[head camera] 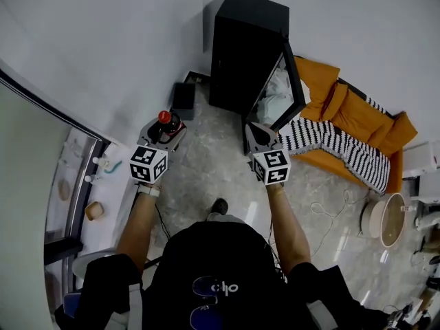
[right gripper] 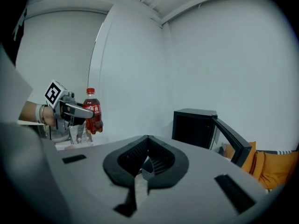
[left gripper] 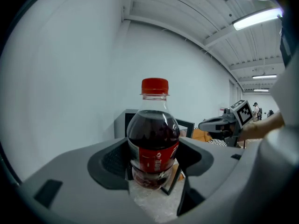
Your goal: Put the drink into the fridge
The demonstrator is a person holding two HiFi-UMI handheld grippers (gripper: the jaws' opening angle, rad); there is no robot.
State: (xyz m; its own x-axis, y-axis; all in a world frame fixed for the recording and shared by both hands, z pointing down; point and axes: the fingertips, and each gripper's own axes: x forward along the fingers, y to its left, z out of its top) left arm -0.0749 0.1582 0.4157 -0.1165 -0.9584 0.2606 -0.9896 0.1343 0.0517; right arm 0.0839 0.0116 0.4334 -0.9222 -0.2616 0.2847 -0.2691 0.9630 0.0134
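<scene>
Left gripper (head camera: 166, 132) clamps upright dark cola plastic bottle with red cap (left gripper: 153, 141). Open black mini fridge (head camera: 247, 47) lies ahead, rightward of bottle. Right gripper (head camera: 260, 135) is empty, jaws together, nearer the fridge.

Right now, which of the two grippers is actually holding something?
The left gripper: its jaws clamp a red-capped cola bottle. The right gripper has its jaws together with nothing between them.
</scene>
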